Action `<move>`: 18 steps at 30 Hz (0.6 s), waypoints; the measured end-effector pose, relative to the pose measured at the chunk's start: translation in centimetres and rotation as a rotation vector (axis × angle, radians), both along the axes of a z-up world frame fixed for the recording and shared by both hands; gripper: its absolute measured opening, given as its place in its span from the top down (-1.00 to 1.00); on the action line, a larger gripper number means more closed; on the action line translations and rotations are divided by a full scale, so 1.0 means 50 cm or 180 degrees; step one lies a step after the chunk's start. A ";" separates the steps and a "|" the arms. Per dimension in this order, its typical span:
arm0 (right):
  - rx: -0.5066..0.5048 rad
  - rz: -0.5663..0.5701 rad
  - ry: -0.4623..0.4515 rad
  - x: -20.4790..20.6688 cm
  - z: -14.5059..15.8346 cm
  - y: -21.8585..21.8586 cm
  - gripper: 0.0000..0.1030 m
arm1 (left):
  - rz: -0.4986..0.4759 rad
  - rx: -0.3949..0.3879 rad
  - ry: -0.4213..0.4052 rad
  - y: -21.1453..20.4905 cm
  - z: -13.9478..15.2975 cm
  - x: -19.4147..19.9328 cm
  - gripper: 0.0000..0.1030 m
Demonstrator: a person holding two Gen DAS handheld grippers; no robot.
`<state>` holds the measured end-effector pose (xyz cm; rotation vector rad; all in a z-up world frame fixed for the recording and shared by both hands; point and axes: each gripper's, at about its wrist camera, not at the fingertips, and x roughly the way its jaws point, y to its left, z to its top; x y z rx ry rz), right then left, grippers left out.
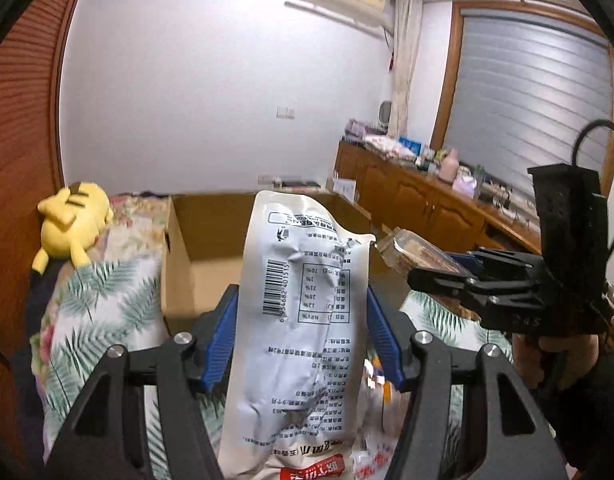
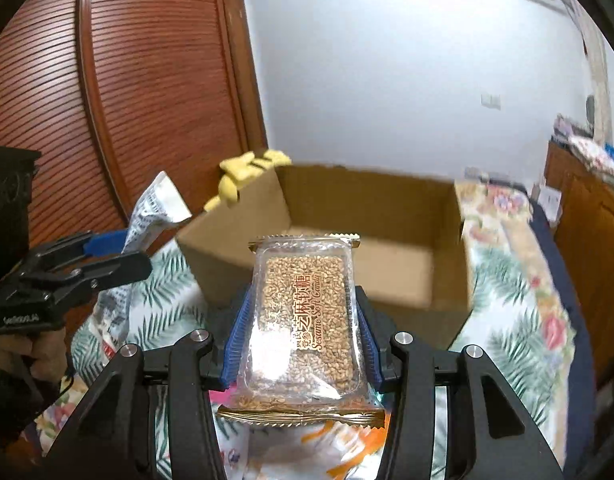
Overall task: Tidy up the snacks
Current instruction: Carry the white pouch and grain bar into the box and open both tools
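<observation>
My left gripper (image 1: pixel 301 296) is shut on a white snack bag (image 1: pixel 299 320), printed back with barcode facing me, held upright above the bed. My right gripper (image 2: pixel 303 300) is shut on a clear pack of sesame soft candy (image 2: pixel 307 312), its blue pads pressing both long sides. An open cardboard box (image 2: pixel 367 208) lies just beyond both grippers on the bed, and what shows of its inside holds nothing. In the left wrist view the right gripper (image 1: pixel 439 276) with the sesame pack (image 1: pixel 411 254) is at right. In the right wrist view the left gripper (image 2: pixel 119 248) with the white bag (image 2: pixel 155 208) is at left.
A floral bed cover (image 2: pixel 515 280) lies under everything. A yellow plush toy (image 1: pixel 73 224) rests left of the box (image 1: pixel 211 232). More snack packs (image 2: pixel 339 452) lie below the grippers. A wooden cabinet (image 1: pixel 419 200) with clutter runs along the right wall; a wooden wardrobe (image 2: pixel 107 100) stands at left.
</observation>
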<state>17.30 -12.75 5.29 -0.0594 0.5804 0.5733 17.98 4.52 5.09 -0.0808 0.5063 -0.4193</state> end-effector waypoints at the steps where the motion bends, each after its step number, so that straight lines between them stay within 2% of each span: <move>1: -0.0001 0.0007 -0.0044 0.007 0.016 0.001 0.06 | 0.0012 -0.0009 -0.0023 0.002 0.010 0.011 -0.17; 9: -0.0053 0.0009 -0.0224 0.062 0.069 0.009 0.06 | -0.0007 -0.0012 -0.0145 0.007 0.054 0.103 -0.17; 18: -0.0121 0.0026 -0.0291 0.136 0.075 0.028 0.05 | 0.0027 -0.0014 -0.0109 0.004 0.056 0.193 -0.18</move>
